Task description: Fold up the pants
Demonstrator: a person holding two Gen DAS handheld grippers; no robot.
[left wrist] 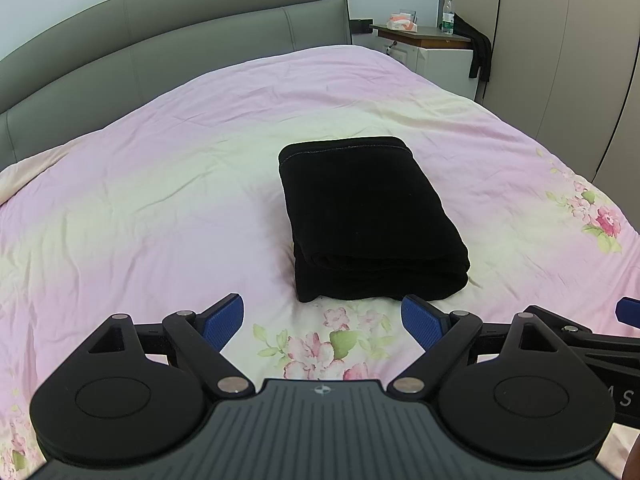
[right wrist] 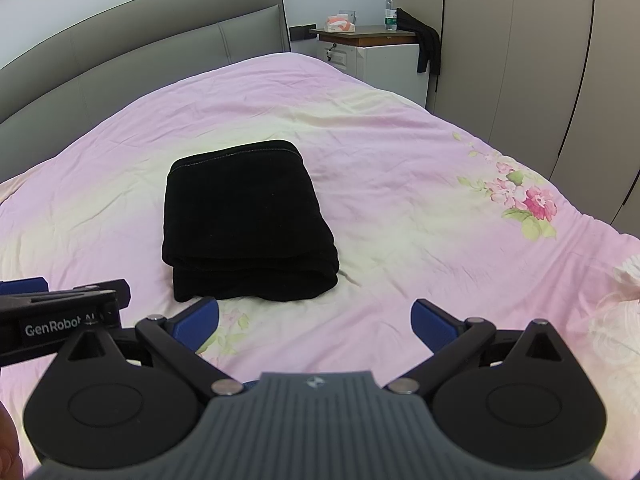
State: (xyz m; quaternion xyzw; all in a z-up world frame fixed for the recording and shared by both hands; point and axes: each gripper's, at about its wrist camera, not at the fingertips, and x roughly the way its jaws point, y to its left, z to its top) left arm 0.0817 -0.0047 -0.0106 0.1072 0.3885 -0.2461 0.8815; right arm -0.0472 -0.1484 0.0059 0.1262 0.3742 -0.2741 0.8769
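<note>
The black pants lie folded into a thick rectangular bundle on the pink floral bed cover; they also show in the right wrist view. My left gripper is open and empty, just in front of the bundle's near edge. My right gripper is open and empty, in front of the bundle and to its right. The left gripper's body shows at the left edge of the right wrist view, and a blue tip of the right gripper shows at the left wrist view's right edge.
A grey padded headboard runs along the far side of the bed. A bedside cabinet at the far right carries a water bottle and a tissue box, with a dark garment hanging off it. Beige wardrobe doors stand on the right.
</note>
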